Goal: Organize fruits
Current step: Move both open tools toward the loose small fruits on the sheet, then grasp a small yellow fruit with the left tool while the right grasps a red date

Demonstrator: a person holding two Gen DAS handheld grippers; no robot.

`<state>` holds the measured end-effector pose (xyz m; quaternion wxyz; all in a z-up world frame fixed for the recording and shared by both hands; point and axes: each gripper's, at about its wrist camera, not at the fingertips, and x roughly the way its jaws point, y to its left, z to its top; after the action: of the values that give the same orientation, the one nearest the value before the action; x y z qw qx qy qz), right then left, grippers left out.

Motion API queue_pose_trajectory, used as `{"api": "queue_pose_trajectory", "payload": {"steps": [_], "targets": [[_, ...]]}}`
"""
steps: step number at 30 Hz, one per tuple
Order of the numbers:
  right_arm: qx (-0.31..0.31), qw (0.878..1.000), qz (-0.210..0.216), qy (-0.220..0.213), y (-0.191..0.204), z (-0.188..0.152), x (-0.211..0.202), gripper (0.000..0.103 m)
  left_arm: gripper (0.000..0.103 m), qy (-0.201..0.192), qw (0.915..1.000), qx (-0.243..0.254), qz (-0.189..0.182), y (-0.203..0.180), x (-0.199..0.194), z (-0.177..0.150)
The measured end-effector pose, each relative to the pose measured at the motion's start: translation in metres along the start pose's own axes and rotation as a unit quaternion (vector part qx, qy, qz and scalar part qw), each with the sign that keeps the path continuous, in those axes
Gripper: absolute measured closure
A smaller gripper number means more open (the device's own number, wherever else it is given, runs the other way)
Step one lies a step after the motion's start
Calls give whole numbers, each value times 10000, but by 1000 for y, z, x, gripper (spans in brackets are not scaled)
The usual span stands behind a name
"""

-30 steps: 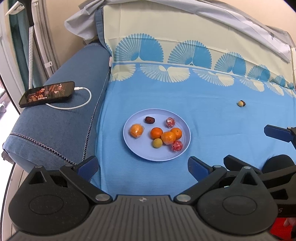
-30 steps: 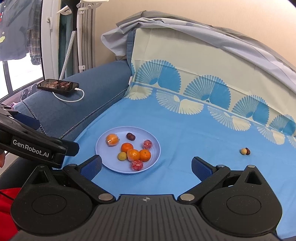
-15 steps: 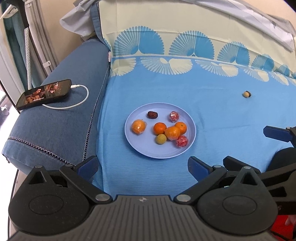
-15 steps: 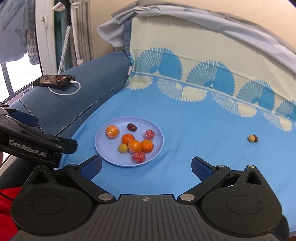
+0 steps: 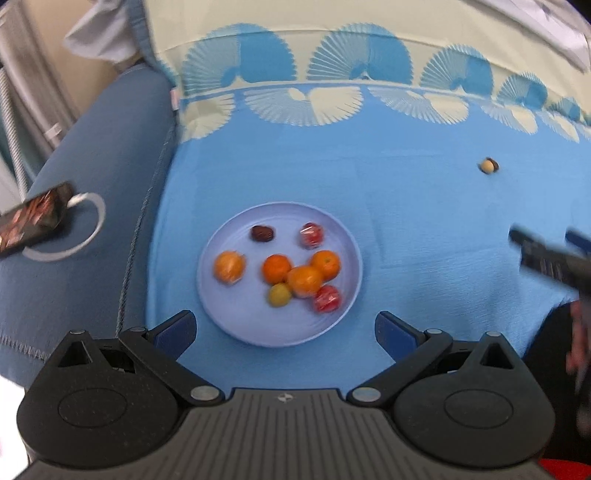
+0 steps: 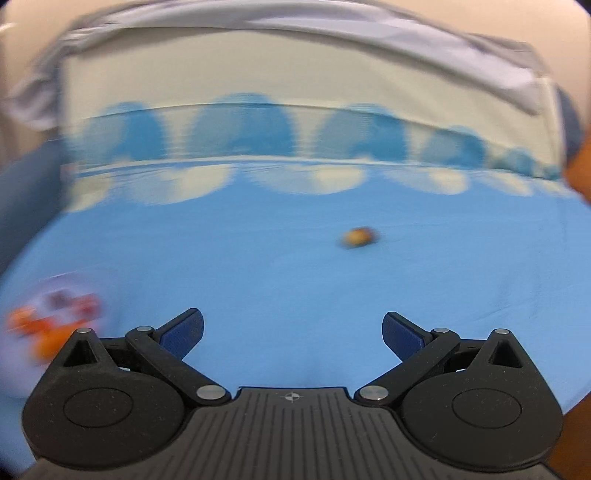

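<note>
On the blue bedsheet, a lavender plate holds most of the fruit, with both grippers empty.
The left gripper hangs over the plate's near rim, fingers spread wide apart; oranges, a yellow fruit and wrapped red pieces lie in the plate. The right gripper, fingers likewise apart, faces two small stray fruits, touching, well to the plate's far right.

Blue sofa draped in a blue fan-print sheet, grey cloth over its back, beige wall, phone charging on the armrest.
</note>
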<state>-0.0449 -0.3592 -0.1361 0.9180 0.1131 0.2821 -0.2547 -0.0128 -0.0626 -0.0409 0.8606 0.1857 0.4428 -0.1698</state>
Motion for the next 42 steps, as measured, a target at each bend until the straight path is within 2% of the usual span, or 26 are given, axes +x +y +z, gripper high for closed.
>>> {"api": "queue_pose_trajectory", "payload": {"steps": [2, 4, 6, 9, 11, 13, 17, 19, 20, 22, 27, 30, 33, 38, 40, 42], "targets": [[101, 9986, -512, 3, -30, 7, 44, 1, 0, 67, 9998, 170, 39, -13, 8, 11], [337, 9950, -886, 312, -62, 14, 95, 1, 0, 151, 9994, 286, 75, -24, 17, 22], [676, 9904, -1130, 411, -90, 20, 138, 1, 0, 249, 9989, 369, 125, -35, 27, 34], [624, 9887, -1245, 555, -107, 29, 192, 1, 0, 356, 9982, 431, 195, -50, 42, 50], [600, 9899, -1093, 675, -110, 32, 219, 1, 0, 449, 9976, 493, 171, -60, 53, 62], [672, 9924, -856, 578, -110, 41, 233, 1, 0, 521, 9969, 564, 170, -70, 65, 71], [54, 9961, -827, 296, -93, 51, 254, 1, 0, 622, 9953, 732, 105, -95, 91, 88], [118, 9962, -834, 226, -97, 56, 259, 1, 0, 590, 9947, 836, 51, -109, 102, 98], [248, 9955, -882, 226, -103, 57, 261, 1, 0, 531, 9947, 882, 18, -116, 107, 104], [458, 9902, -1297, 238, -120, 61, 261, 1, 0, 395, 9948, 940, -76, -132, 118, 117], [962, 9813, -1652, 220, -165, 57, 250, 1, 0, 66, 9930, 1010, -608, -189, 157, 157], [1014, 9740, -2019, 163, -180, 53, 249, 1, 0, -119, 9870, 1301, -932, -237, 182, 176], [1041, 9674, -2303, 141, -195, 52, 250, 1, 0, -246, 9768, 1675, -1311, -281, 205, 190], [1600, 9632, -2148, 209, -218, 45, 246, 1, 0, -351, 9498, 2356, -2029, -343, 229, 201], [1578, 9634, -2154, 218, -217, 44, 246, 1, 0, -473, 9434, 2547, -2070, -359, 235, 199], [1567, 9635, -2157, 217, -216, 44, 246, 1, 7, -510, 9367, 2726, -2136, -372, 244, 196]]}}
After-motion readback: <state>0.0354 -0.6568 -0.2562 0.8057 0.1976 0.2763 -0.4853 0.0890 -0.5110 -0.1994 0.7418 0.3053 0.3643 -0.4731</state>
